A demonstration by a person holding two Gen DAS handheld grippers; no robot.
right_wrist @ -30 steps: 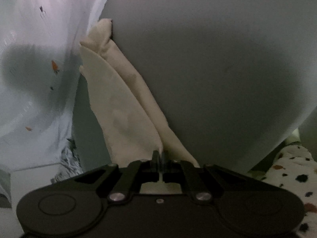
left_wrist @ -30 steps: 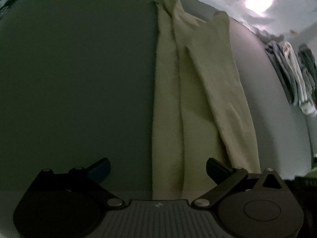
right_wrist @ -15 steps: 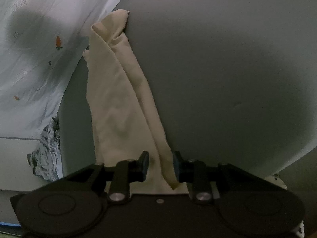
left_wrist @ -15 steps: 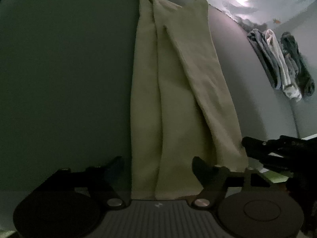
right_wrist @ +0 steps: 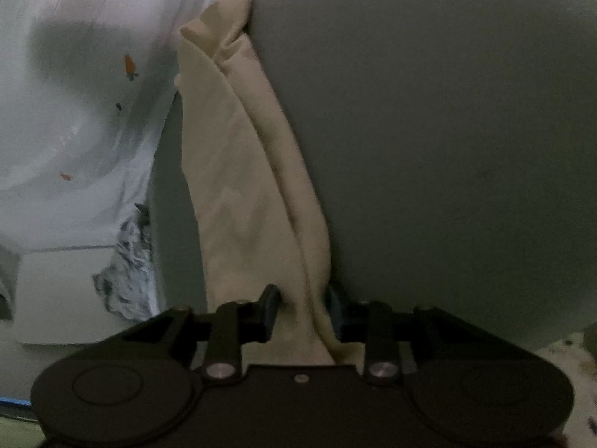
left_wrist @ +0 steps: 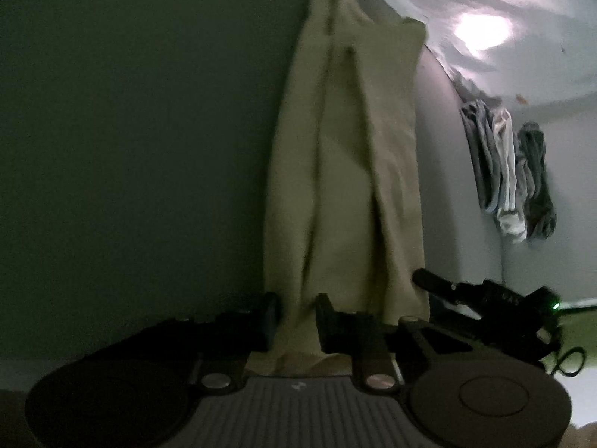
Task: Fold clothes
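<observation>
Both grippers at near end of cream garment

We see L gripper (left_wrist: 296, 321) jaws closing w/ the cloth's near edge between them; R gripper (right_wrist: 301, 311) jaws closing too, straddling a fold. Cream garment (left_wrist: 347, 186) lies in a long strip on the grey table (left_wrist: 130, 149); 1 clothes pile (left_wrist: 507, 171) far right.

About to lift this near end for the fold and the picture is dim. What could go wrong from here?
1. The left gripper is closing with only one narrow fold of the cloth between its fingers; the other layers may stay behind.
2. The right gripper is closing too, near the cloth's edge; the hem could slip out.
3. The far end lies at the table rim; a pull might drag it off.
</observation>
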